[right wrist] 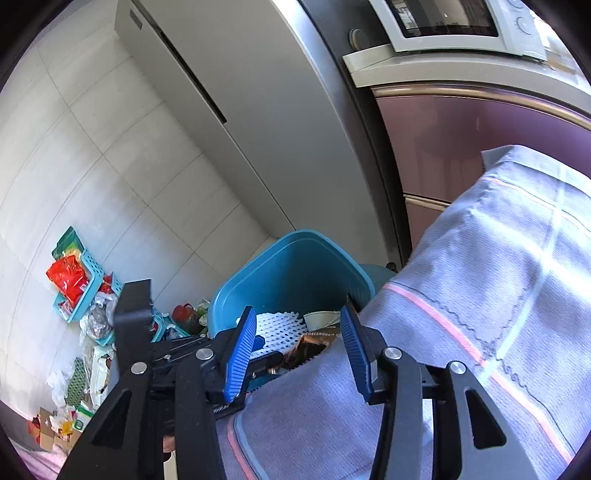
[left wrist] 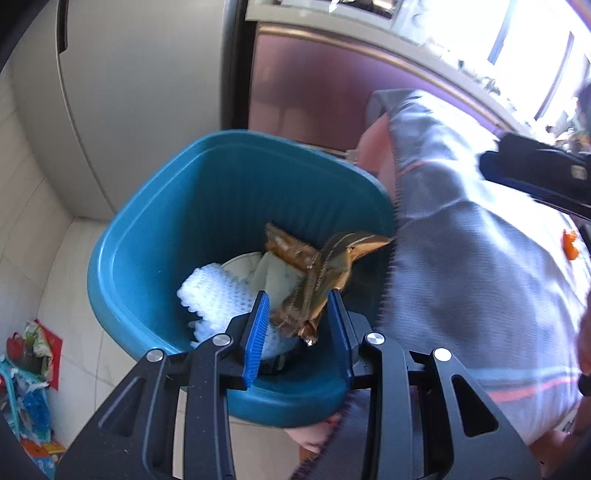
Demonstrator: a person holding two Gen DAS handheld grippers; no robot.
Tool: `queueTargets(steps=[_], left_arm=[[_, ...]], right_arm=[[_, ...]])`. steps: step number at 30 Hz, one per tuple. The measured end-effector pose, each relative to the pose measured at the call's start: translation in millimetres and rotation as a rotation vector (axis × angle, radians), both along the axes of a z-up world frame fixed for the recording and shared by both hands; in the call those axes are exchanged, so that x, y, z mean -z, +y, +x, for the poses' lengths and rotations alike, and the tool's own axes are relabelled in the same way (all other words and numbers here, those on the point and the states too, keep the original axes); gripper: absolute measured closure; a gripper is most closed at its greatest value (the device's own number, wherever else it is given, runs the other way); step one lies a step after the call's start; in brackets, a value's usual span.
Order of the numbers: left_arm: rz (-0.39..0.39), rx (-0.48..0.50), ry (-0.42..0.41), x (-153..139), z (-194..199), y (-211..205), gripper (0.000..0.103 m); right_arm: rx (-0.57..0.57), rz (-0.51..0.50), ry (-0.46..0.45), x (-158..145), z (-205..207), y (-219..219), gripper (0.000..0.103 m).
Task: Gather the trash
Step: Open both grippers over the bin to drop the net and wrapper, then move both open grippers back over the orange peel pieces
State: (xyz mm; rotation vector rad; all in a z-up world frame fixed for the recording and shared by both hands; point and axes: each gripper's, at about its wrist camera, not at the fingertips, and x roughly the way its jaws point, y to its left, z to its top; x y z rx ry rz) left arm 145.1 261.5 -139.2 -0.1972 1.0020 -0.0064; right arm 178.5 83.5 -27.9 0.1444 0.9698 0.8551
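A teal bin (left wrist: 122, 240) stands on the floor, also seen in the right wrist view (right wrist: 258, 258). Inside lie a white foam net (left wrist: 210, 295), a white paper bowl (left wrist: 251, 269) and a crumpled gold-brown wrapper (left wrist: 314, 280). My left gripper (left wrist: 298, 295) hangs over the bin's mouth with its blue fingers (left wrist: 258, 332) apart. The wrapper stands loosely between them, leaning by the right finger, and the left pad is clear of it. My right gripper (right wrist: 298, 309) is open and holds nothing, above a person's checked garment (right wrist: 480, 295) beside the bin.
A grey fridge (right wrist: 221, 74) and a purple cabinet (left wrist: 314, 81) stand behind the bin, with a microwave (right wrist: 454, 22) on the counter. Loose trash and teal baskets (right wrist: 81, 295) lie on the tiled floor to the left. The person's lap (left wrist: 461, 240) crowds the bin's right side.
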Motion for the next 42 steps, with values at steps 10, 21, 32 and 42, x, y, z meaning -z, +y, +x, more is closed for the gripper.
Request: queueTargets(steps=[10,21,32,42], left_arm=[[-0.008,-0.115,-0.044,-7,-8,21,0.074],[-0.027,-0.03,-0.236,-71,-39,-5,0.07],[-0.105,0.281,-0.321,-107,-38,-119,0.064],[-0.115,0.488,-0.278,-102,-14,-235,0.062]], right_arm=[[0.044,0.032,0.009,1,-2,-33,0.058],[0.149,0.059,-0.077,-20,-32,-115,0.055],[0.429,-0.031,-0.174,-31,-70,-241,0.055],[0.673,-0.039,-0.101,-3,-60,-340,0.055]])
